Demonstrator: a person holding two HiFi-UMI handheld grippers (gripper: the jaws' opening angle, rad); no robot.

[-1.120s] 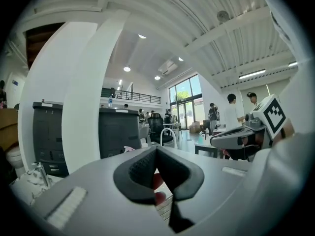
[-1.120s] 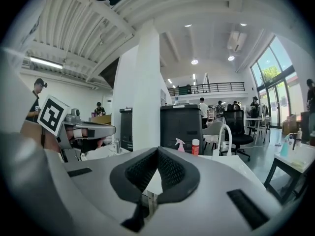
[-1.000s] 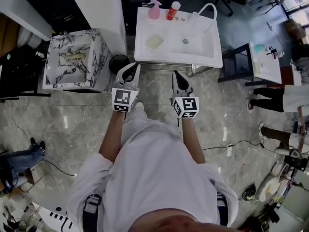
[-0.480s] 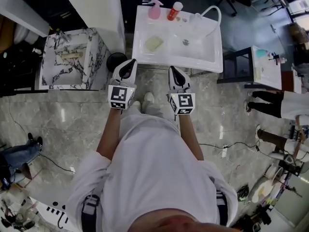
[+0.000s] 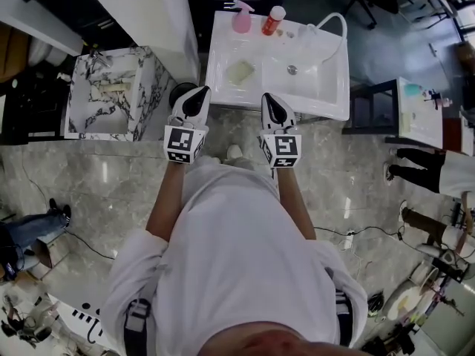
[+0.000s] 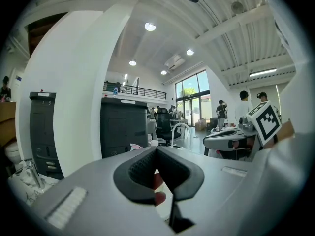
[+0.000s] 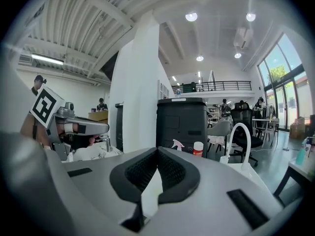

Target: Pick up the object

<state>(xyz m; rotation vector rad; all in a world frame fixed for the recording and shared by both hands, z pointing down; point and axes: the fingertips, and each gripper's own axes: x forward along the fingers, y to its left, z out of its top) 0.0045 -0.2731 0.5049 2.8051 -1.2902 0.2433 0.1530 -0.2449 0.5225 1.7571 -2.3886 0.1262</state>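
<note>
Both grippers have come forward with the person since a second ago, and their tips now lie over the front rim of the white sink point(image 5: 335, 102) instead of short of it.

Nearest the sink's front rim, the left gripper point(image 5: 196, 99) and the right gripper point(image 5: 273, 105) are held side by side and apart, both pointing at the sink. In the left gripper view the left gripper's point(image 6: 156, 150) jaws are together at the tips with nothing clamped; something reddish shows through the gap behind them, too blurred to name. In the right gripper view the right gripper's point(image 7: 158, 150) jaws are likewise closed and empty.

Past the rim, a pale sponge point(image 5: 240, 71) lies on the left part of the sink, ahead of the jaws and between the two grippers' lines, touched by neither. To its right is the drain point(image 5: 292, 70).

At the sink's back edge stand a pink spray bottle point(image 5: 242, 18) and a red bottle point(image 5: 273, 20), with the white tap point(image 5: 330, 27) to their right.
</note>
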